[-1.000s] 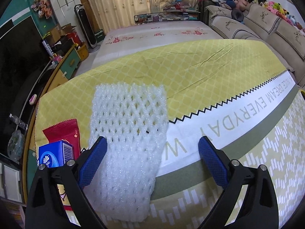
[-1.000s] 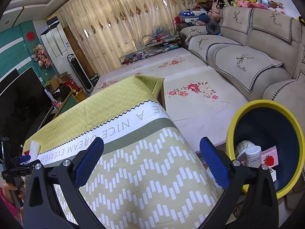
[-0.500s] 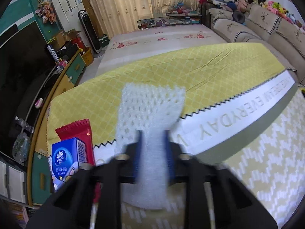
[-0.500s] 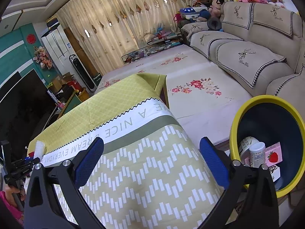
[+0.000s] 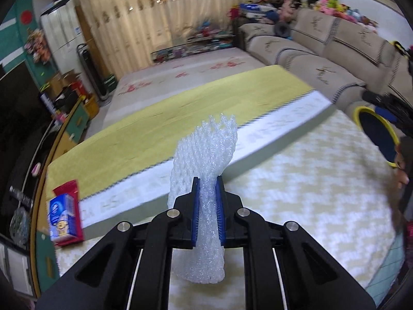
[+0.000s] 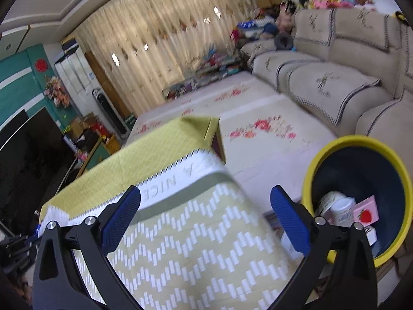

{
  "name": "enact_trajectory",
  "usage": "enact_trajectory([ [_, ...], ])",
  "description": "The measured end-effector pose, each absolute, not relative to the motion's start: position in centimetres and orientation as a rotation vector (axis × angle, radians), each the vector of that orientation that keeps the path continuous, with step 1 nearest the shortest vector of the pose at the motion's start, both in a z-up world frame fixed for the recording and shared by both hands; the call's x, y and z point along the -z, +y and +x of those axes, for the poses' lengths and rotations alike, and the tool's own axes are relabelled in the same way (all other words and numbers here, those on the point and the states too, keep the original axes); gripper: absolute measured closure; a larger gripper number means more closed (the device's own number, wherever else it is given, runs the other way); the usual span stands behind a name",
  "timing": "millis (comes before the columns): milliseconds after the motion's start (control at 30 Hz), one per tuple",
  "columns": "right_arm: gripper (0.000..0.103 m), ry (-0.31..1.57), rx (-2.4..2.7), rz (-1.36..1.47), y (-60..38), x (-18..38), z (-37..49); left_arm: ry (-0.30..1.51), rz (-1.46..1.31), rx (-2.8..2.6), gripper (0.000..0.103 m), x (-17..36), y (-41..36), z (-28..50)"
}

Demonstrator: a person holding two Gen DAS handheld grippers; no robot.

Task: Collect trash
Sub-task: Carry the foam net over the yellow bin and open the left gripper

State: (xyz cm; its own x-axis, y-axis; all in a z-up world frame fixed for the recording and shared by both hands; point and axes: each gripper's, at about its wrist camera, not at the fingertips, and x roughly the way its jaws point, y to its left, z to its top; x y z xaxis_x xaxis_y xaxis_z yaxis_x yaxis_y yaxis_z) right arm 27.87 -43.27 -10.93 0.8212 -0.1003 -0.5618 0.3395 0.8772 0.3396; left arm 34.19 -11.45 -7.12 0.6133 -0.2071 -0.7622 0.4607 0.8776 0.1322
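My left gripper (image 5: 208,210) is shut on a white foam fruit net (image 5: 206,152) and holds it lifted above the table, the net standing up between the blue pads. My right gripper (image 6: 205,215) is open and empty over the right end of the table. A yellow-rimmed dark trash bin (image 6: 361,180) stands on the floor to the right of it, with a white jar (image 6: 338,208) and a pink strawberry carton (image 6: 365,214) inside. The bin also shows at the right in the left wrist view (image 5: 378,135).
A blue tissue pack (image 5: 62,217) lies on a red snack wrapper (image 5: 69,188) at the table's left end. The table has a yellow-green cloth (image 5: 180,108). A beige sofa (image 6: 335,85) and floral floor mat (image 6: 258,129) lie beyond; a TV cabinet (image 5: 64,129) stands left.
My left gripper closed on the foam net and lifted it off the table, swinging to the right. My right gripper moved slightly toward the bin.
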Motion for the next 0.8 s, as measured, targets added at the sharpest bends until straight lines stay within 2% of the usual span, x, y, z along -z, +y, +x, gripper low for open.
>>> enact_trajectory([
  [333,0.007,0.442,0.344,0.416,-47.7,7.6,19.6,0.818,0.359,0.59,0.091,6.6,-22.7,30.3],
  [567,0.007,0.427,0.539,0.406,-53.0,9.1,11.3,0.827,0.386,0.783,0.091,6.6,-33.0,29.3],
  [800,0.007,0.418,0.689,0.509,-59.8,11.4,5.5,0.822,0.473,0.962,0.091,6.9,-46.5,26.8],
])
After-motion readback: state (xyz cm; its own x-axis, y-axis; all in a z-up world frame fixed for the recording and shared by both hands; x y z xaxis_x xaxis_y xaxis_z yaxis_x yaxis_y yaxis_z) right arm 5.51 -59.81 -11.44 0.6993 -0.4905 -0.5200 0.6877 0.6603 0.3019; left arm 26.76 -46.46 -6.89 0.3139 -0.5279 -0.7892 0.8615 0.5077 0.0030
